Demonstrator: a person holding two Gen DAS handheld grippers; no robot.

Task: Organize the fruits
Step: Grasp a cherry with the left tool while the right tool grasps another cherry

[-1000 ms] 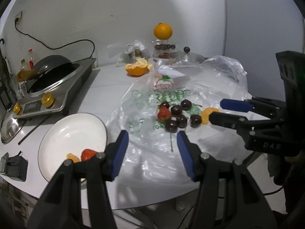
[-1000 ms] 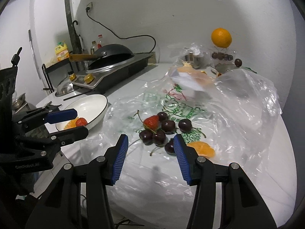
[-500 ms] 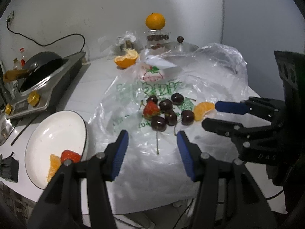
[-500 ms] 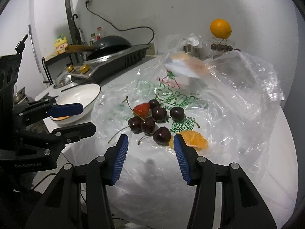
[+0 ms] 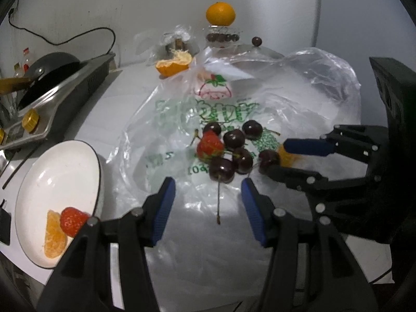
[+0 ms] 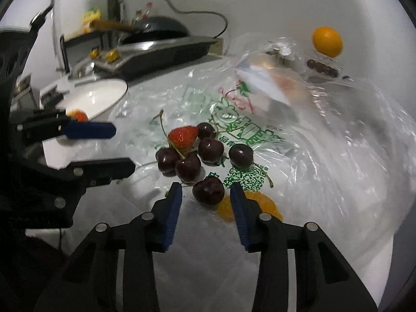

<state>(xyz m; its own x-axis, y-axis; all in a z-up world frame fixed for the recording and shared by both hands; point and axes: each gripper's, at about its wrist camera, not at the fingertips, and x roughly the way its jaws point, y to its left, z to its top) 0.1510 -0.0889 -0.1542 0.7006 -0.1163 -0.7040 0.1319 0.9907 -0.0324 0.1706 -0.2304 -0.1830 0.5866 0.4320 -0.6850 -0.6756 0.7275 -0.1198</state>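
green-printed plastic bag (image 5: 228,109), writing unreadable

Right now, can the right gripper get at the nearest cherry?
Probably yes. The right gripper has its jaws either side of the cherry, not yet pressing; only the orange segment crowds one jaw.

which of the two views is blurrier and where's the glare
Right wrist view: motion smear across the plastic bag and wok, cherries sharper. Left wrist view: crisper overall, glare on the bag's crinkles and white plate; fisheye bending in both.
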